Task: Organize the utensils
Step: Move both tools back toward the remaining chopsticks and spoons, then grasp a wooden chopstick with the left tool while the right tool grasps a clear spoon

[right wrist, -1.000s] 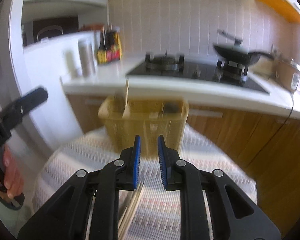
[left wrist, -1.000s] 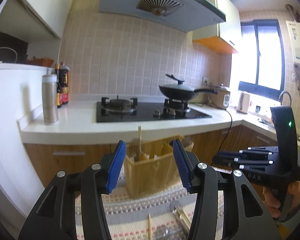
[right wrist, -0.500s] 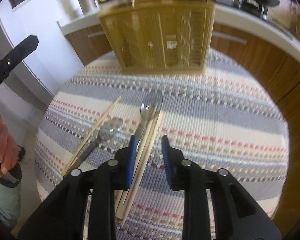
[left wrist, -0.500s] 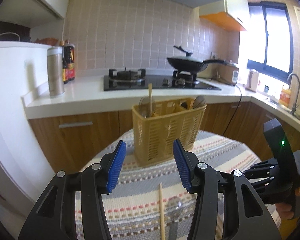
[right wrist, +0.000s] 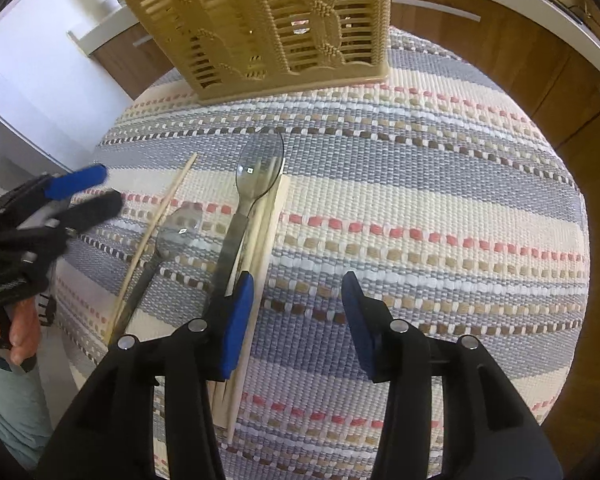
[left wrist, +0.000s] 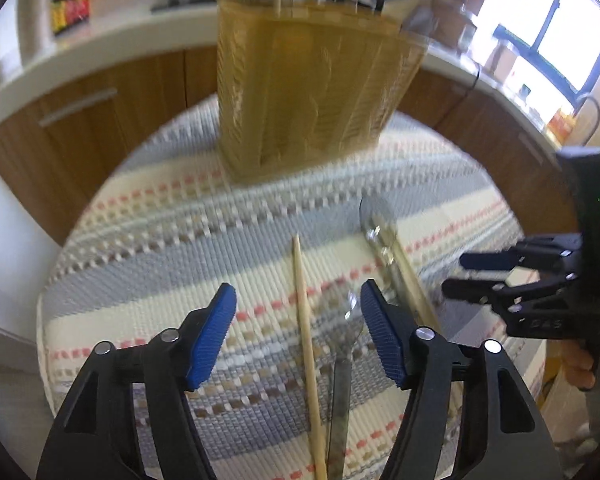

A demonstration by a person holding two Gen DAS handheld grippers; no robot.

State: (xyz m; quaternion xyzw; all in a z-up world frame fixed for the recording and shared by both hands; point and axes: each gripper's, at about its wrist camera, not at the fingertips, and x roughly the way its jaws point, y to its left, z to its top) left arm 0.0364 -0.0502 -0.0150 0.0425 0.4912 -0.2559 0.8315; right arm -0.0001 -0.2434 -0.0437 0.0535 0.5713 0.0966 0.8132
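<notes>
1. Two grippers are held over the striped mat (right wrist: 420, 184), and both are spread wide with nothing between the pads.
2. Five or so utensils are seen loose on the mat: a single chopstick (left wrist: 306, 344), a small spoon (right wrist: 168, 240) just right of it, then a large spoon (right wrist: 252, 184) with a bundle of chopsticks (right wrist: 260, 232) touching its right side.
3. All long axes are laid roughly near-to-far, bowls and tips pointing toward the basket (right wrist: 268, 28), which is stood at the far edge of the mat; a stick and a spoon are already seen upright in it in the blurred left view.
4. The left gripper (left wrist: 298, 332) is placed directly over the single chopstick and small spoon; both are framed between its fingers, the chopstick near the middle of the gap and the spoon close to the right pad (left wrist: 380, 336).
5. The right gripper (right wrist: 296, 320) is offset to the right of the bundle: its left pad (right wrist: 236, 320) is seen over the bundle's near part, while the gap is over bare mat.
6. The left gripper is judged better lined up, since its opening runs across the chopstick's axis.
7. Both are pitched down toward the mat; whether the tips touch it cannot be told.
</notes>
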